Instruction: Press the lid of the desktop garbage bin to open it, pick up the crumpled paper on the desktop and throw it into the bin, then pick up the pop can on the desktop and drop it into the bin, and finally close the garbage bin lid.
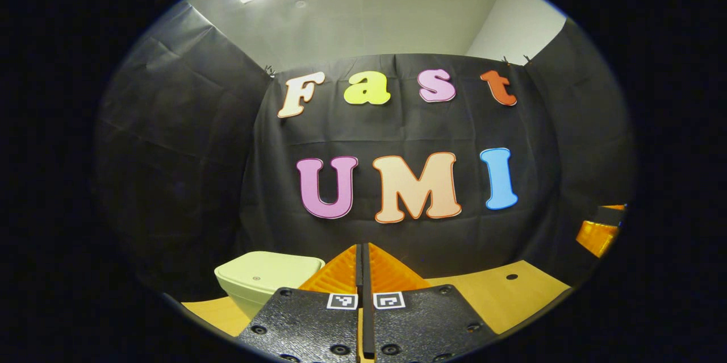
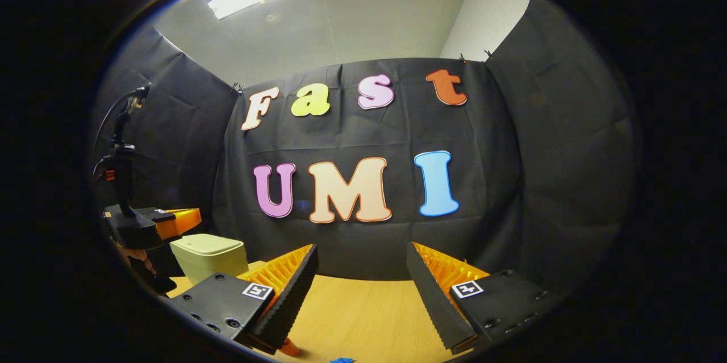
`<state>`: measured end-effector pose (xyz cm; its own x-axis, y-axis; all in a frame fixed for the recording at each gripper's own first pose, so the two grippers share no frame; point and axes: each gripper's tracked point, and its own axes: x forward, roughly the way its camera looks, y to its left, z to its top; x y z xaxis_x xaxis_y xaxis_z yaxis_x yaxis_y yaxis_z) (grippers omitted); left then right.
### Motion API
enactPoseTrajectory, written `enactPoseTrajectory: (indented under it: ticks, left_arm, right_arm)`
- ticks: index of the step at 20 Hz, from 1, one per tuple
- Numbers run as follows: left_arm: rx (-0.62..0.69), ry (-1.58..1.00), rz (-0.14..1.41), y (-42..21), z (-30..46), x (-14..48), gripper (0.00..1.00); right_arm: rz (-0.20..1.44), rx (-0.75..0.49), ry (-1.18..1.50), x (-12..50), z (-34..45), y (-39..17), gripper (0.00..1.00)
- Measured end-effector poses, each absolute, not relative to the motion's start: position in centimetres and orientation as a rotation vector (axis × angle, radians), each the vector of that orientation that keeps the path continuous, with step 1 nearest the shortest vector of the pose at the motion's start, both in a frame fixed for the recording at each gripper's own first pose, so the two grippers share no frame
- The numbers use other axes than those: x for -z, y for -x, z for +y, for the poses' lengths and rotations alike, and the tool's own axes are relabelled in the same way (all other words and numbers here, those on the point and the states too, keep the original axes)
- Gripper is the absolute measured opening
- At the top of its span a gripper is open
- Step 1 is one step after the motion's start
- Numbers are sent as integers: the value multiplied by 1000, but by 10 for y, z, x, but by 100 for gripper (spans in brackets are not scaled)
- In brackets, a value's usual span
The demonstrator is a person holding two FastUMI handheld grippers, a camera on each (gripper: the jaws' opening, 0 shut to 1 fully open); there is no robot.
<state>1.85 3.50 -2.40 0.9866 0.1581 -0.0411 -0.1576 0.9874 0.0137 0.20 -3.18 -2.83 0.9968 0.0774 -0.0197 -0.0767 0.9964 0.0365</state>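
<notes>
We see the pale green plastic desktop garbage bin (image 1: 267, 280), a squat box with rounded corners, standing on the light wooden desktop (image 1: 511, 295) with its flat lid (image 1: 271, 269) down; a small round mark sits in the middle of the lid. In the left gripper view the bin lies just left of the left gripper (image 1: 363, 272), whose two fingers stand together with only a thin dark seam between them, holding nothing. In the right gripper view the same bin (image 2: 209, 258) shows at the left, beyond the right gripper (image 2: 362, 289), whose fingers are spread wide apart over bare wood, with nothing between them. Just left of the bin in that view we see the other gripper's body (image 2: 145, 226), raised near the height of the lid, with a hand (image 2: 139, 263) under it. A small blue scrap (image 2: 342, 359) lies on the wood at the bottom edge, right of the bin; we cannot tell what it is.
</notes>
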Motion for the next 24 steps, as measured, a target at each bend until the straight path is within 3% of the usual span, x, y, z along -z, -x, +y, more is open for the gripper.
enactPoseTrajectory:
  ticks: [15, 24]
  left_arm:
    - [-227, 17, 165, -49, 168, 92, 0]
    - [-264, 36, 257, -47, 208, 143, 0]
  right_arm:
    - [71, -44, -1, 60, 55, -31, 98]
    - [122, -18, 25, 83, 73, -43, 98]
